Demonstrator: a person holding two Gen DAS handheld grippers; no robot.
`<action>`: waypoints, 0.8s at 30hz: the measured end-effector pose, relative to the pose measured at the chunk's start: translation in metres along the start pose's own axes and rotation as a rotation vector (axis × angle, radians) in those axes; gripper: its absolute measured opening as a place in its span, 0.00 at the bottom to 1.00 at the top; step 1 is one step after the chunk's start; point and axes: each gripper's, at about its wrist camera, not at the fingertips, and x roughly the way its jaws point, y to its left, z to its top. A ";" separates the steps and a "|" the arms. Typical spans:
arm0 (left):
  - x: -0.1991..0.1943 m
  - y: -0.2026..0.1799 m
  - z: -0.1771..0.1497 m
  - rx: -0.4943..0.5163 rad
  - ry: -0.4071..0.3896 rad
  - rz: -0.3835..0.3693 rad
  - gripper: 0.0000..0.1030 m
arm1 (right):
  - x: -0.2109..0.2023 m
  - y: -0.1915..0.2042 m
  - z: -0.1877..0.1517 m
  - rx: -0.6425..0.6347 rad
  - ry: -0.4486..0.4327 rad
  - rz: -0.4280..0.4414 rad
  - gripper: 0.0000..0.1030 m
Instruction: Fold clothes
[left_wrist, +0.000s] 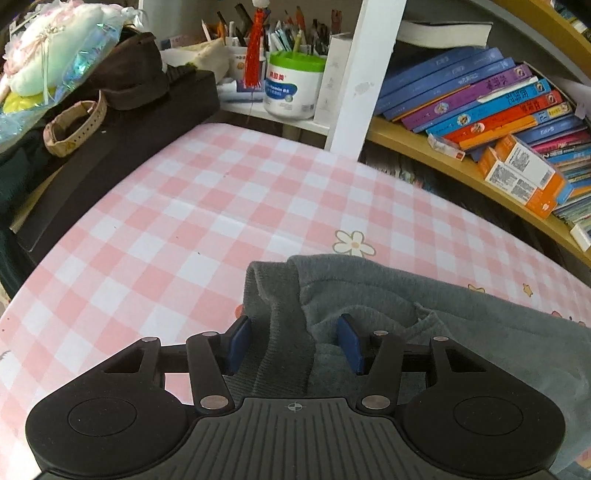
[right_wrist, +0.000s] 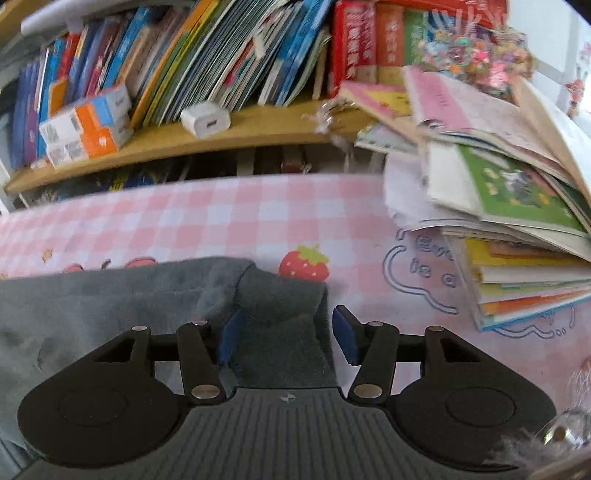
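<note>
Left wrist view: books (left_wrist: 491, 96) and a tub (left_wrist: 291, 90) crowd the shelf beyond my checked counter (left_wrist: 166, 221). My left gripper (left_wrist: 293, 341) jaws stand part-open astride the grey garment (left_wrist: 369, 295), not pinching.

Right wrist view: a book stack (right_wrist: 517, 221) looms alongside. My right gripper (right_wrist: 282, 338) jaws gape likewise over the garment's corner.

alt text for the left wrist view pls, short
Left gripper is open over a grey garment on a pink checked tablecloth, a ribbed edge of the garment lying between the blue pads without being pinched. Behind the table, a shelf holds leaning books and a white tub of pens.
</note>
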 end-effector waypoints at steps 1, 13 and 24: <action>0.001 -0.002 -0.001 0.006 0.004 -0.002 0.49 | 0.001 0.005 -0.001 -0.032 0.009 -0.006 0.49; -0.005 0.000 -0.005 0.009 -0.012 -0.010 0.50 | -0.035 -0.014 -0.018 -0.029 0.096 0.146 0.05; -0.014 0.006 -0.006 -0.013 -0.042 -0.029 0.50 | -0.054 -0.021 -0.035 0.005 0.124 -0.073 0.10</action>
